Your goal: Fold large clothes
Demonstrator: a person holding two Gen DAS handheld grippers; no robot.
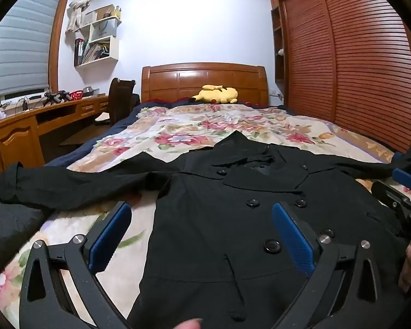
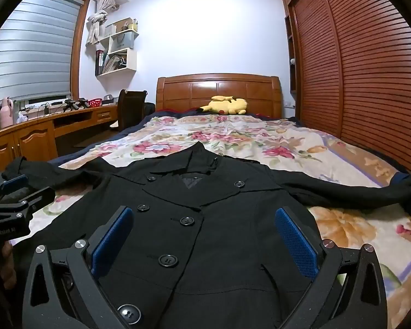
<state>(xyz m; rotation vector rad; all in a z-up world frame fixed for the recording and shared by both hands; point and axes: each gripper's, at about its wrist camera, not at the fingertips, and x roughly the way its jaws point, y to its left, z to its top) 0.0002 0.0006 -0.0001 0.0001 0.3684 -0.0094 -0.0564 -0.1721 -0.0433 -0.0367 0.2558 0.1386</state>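
A black double-breasted coat (image 1: pixel 233 219) lies flat, face up, on the floral bedspread (image 1: pixel 183 134), collar toward the headboard, both sleeves spread out to the sides. It also shows in the right wrist view (image 2: pixel 205 213). My left gripper (image 1: pixel 201 235) is open and empty, hovering over the coat's lower left front. My right gripper (image 2: pixel 204 238) is open and empty over the coat's lower right front. Each gripper shows at the edge of the other's view: the right gripper (image 1: pixel 405 192) and the left gripper (image 2: pixel 11 194).
A yellow plush toy (image 1: pixel 216 94) lies by the wooden headboard (image 1: pixel 205 79). A wooden desk (image 1: pixel 27 126) with a dark chair (image 1: pixel 120 98) runs along the left. A slatted wardrobe (image 1: pixel 356 63) stands right of the bed. Wall shelves (image 1: pixel 98 41) hang at the back left.
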